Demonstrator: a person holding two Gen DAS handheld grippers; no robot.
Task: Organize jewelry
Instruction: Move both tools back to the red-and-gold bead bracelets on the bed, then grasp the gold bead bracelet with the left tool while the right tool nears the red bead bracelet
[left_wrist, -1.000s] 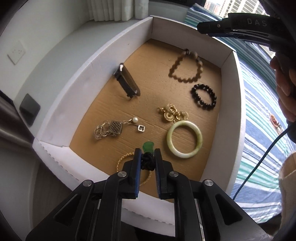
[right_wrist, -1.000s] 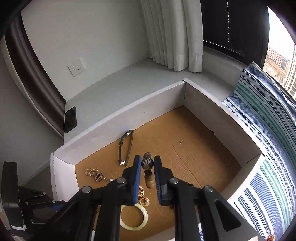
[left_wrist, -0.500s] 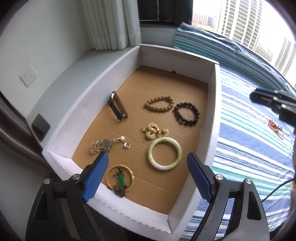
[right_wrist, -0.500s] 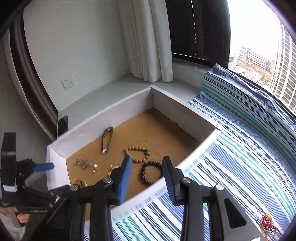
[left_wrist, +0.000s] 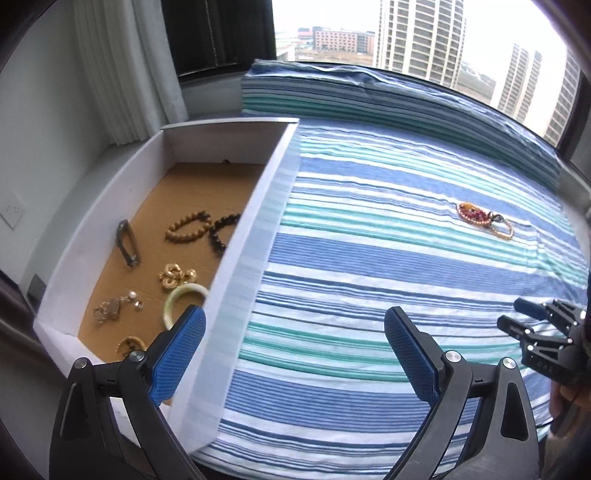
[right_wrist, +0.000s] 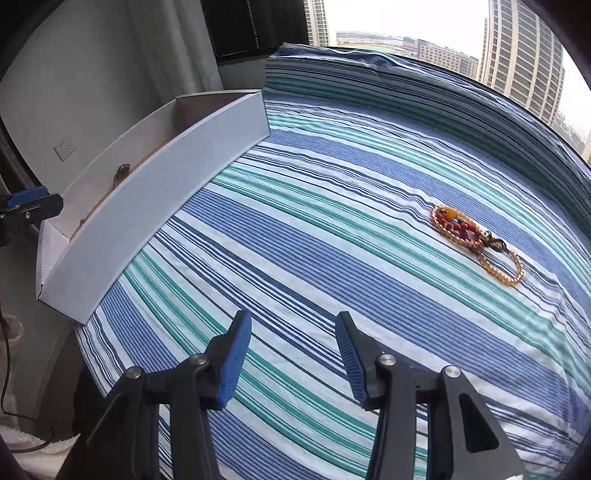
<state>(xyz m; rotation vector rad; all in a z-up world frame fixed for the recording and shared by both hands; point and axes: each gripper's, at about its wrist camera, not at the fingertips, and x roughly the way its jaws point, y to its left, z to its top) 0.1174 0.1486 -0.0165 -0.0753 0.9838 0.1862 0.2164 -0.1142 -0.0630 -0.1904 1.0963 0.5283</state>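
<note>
A white box (left_wrist: 255, 236) with a brown cardboard floor sits at the left edge of the striped bed. Inside lie a tan bead bracelet (left_wrist: 186, 230), a black bead bracelet (left_wrist: 221, 232), a dark clip (left_wrist: 127, 242), gold earrings (left_wrist: 177, 277), a jade bangle (left_wrist: 181, 299) and a pearl chain piece (left_wrist: 116, 306). A red and gold bracelet cluster (right_wrist: 476, 240) rests on the bedspread, far right. My left gripper (left_wrist: 293, 332) hangs over the box's near corner, jaws still opening wide, nothing between them. My right gripper (right_wrist: 293, 339) is over the bedspread, jaws opening, empty.
The blue, teal and white striped bedspread (right_wrist: 332, 229) fills most of both views. A folded striped pillow edge (left_wrist: 369, 92) runs along the window. A grey sill and white curtain (left_wrist: 122, 74) lie behind the box. The right gripper (left_wrist: 532, 325) shows at the left view's right edge.
Both grippers let go of their pieces inside the box and opened. Both then swung right, away from the box and out over the striped bedspread, the right one farther.
</note>
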